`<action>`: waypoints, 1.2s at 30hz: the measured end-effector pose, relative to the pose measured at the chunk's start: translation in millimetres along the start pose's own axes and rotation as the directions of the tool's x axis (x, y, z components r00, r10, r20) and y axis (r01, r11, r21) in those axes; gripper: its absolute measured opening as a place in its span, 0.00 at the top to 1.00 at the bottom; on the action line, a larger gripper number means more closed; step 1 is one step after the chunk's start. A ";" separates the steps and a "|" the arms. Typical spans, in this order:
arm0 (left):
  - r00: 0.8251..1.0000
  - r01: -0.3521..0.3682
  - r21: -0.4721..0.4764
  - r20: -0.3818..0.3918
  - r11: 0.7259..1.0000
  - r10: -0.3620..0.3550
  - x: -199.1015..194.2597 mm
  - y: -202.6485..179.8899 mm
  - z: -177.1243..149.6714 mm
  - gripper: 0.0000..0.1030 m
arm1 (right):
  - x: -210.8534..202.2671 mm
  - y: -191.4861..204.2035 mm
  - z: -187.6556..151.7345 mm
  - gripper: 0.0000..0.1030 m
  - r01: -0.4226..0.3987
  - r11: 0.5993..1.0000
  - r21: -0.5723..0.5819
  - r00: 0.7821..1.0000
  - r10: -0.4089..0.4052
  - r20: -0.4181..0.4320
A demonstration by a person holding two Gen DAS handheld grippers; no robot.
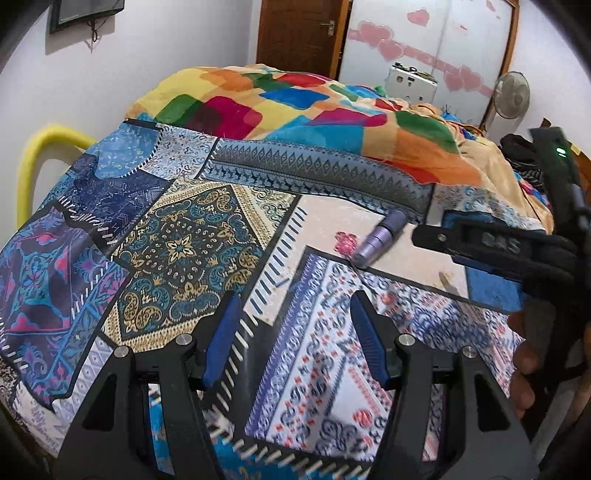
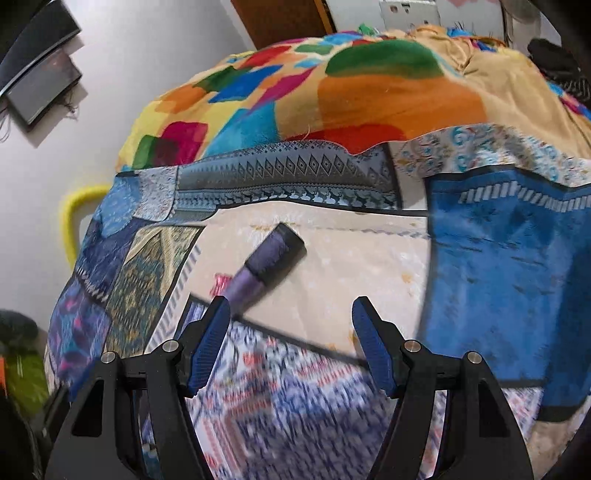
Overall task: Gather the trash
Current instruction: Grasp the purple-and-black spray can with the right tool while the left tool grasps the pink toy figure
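Observation:
A small purple tube-shaped container (image 1: pixel 377 237) lies on its side on the patterned bedsheet (image 1: pixel 184 240), on a cream patch. In the right wrist view the container (image 2: pixel 264 271) lies just ahead and left of my right gripper (image 2: pixel 290 308), which is open and empty. My left gripper (image 1: pixel 291 299) is open and empty, hovering over the sheet short of the container. The right gripper (image 1: pixel 480 240) also shows in the left wrist view, at the right, close to the container.
A multicoloured blanket (image 1: pixel 295 103) is heaped at the far side of the bed. A yellow padded rail (image 1: pixel 33 166) stands at the left edge. A brown door (image 1: pixel 299 33), a fan (image 1: pixel 511 94) and a white appliance (image 1: pixel 410 79) stand behind.

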State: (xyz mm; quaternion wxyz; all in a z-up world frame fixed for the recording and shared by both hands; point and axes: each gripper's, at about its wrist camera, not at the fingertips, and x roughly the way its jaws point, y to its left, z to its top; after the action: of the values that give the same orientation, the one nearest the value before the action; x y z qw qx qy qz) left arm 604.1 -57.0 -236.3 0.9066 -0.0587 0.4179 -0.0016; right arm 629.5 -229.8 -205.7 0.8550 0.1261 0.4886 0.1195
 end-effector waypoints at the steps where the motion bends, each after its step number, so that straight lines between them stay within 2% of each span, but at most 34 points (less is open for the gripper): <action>1: 1.000 -0.007 -0.002 0.000 1.000 0.007 3.4 1.3 0.9 0.41 | 5.7 1.1 3.0 0.37 0.005 1.000 0.009 1.000 -0.005 -0.009; 7: 1.000 -0.022 0.005 0.000 1.000 0.022 12.2 2.6 3.5 0.41 | 31.3 12.5 18.0 0.39 0.050 0.998 0.029 0.998 -0.049 -0.027; 10: 1.000 -0.026 0.010 -0.002 1.000 0.026 15.5 2.6 4.6 0.41 | 40.2 22.2 20.4 0.48 0.106 0.994 -0.019 0.994 -0.106 -0.029; 13: 1.000 -0.026 0.011 -0.011 1.000 0.026 20.2 2.1 6.7 0.41 | 41.1 29.0 15.0 0.55 0.117 0.991 -0.071 0.993 -0.119 -0.024; 16: 1.000 -0.021 0.015 -0.018 1.000 0.021 24.0 -0.1 9.5 0.45 | 41.0 33.4 8.8 0.77 0.078 0.989 -0.127 0.995 -0.085 -0.049; 18: 1.000 -0.011 0.017 -0.027 1.000 0.012 28.2 -2.7 12.3 0.48 | 35.8 34.4 0.9 0.77 0.100 0.978 -0.185 0.993 -0.109 -0.038; 20: 0.999 0.004 0.012 -0.039 1.000 -0.004 33.3 -4.9 15.0 0.51 | 30.8 28.7 -5.0 0.77 0.090 0.973 -0.211 0.995 -0.099 -0.032; 25: 0.995 0.054 0.014 -0.082 0.998 -0.053 52.1 -17.3 21.4 0.56 | 17.5 8.8 -13.5 0.77 0.080 0.970 -0.229 0.996 -0.088 -0.027; 32: 0.992 0.081 0.045 -0.103 0.996 -0.076 76.7 -41.0 34.6 0.58 | -9.7 -24.2 -19.1 0.77 0.052 0.976 -0.212 0.999 -0.054 -0.001; 36: 0.990 0.061 0.069 -0.130 0.996 -0.052 96.2 -51.6 40.5 0.74 | -18.6 -30.5 -20.3 0.77 0.031 0.979 -0.203 0.999 -0.029 0.015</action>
State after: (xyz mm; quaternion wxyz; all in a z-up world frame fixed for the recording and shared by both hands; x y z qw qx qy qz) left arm 699.8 -108.9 -277.6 0.8791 -0.0373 0.4730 -0.0464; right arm 605.2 -262.5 -210.9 0.8681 0.0314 0.4704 0.1551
